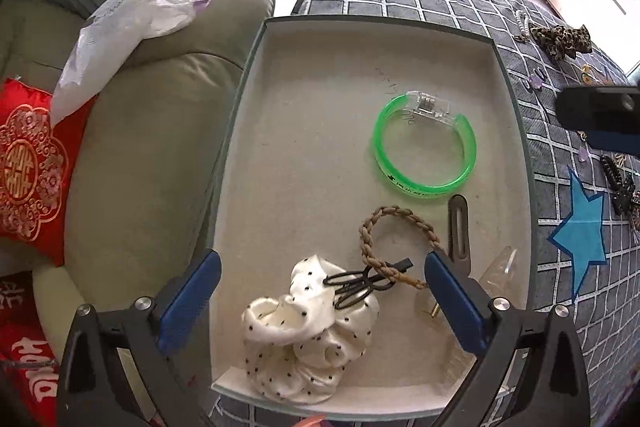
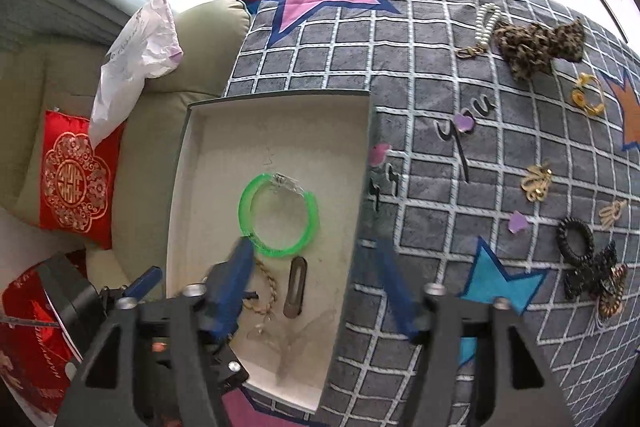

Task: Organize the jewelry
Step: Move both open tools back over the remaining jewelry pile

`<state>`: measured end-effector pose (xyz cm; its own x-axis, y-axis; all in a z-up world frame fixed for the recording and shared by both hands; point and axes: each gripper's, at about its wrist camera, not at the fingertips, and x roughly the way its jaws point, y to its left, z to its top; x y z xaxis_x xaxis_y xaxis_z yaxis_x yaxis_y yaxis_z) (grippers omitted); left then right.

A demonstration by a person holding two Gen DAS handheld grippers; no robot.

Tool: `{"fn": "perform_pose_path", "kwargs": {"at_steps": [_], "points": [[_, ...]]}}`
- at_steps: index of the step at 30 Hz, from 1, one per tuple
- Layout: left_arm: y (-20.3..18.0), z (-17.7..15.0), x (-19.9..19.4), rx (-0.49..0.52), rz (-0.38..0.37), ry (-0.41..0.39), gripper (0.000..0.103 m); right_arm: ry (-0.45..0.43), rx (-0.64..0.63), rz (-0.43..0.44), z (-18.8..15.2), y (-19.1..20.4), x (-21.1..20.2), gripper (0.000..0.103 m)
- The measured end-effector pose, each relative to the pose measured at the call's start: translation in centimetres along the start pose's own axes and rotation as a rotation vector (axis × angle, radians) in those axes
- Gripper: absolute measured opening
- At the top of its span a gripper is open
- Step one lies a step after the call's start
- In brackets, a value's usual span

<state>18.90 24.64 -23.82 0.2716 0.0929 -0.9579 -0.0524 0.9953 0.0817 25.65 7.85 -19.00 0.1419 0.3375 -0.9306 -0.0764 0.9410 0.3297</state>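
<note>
Jewelry lies partly in the shallow box, partly on the star-patterned quilt. Left gripper fingers spread wide apart, empty, over a polka-dot scrunchie, black clip and braided band; green bangle at 1 o'clock. Right gripper fingers apart, empty, above the box's right wall; leopard scrunchie at 1 o'clock.

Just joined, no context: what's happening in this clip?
Jewelry sorting into a shallow box. Both claws are open and empty: the left claw hovers over a polka-dot scrunchie, the right claw straddles the box's edge. A green bangle is already inside; a leopard scrunchie waits on the quilt.
</note>
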Motion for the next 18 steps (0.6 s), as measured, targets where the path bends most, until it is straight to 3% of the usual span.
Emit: {"fn": "perform_pose_path", "kwargs": {"at_steps": [8,18], "points": [[0.6,-1.3,-2.7,-0.026,0.03,-0.01,0.102,0.002,0.044,0.011,-3.1,-2.5,-2.5,0.088],[-0.6,-2.9,-6.6,0.001,0.014,-0.029,0.102,-0.038,0.104,0.029,-6.9,-5.7,-5.9,0.09]]}}
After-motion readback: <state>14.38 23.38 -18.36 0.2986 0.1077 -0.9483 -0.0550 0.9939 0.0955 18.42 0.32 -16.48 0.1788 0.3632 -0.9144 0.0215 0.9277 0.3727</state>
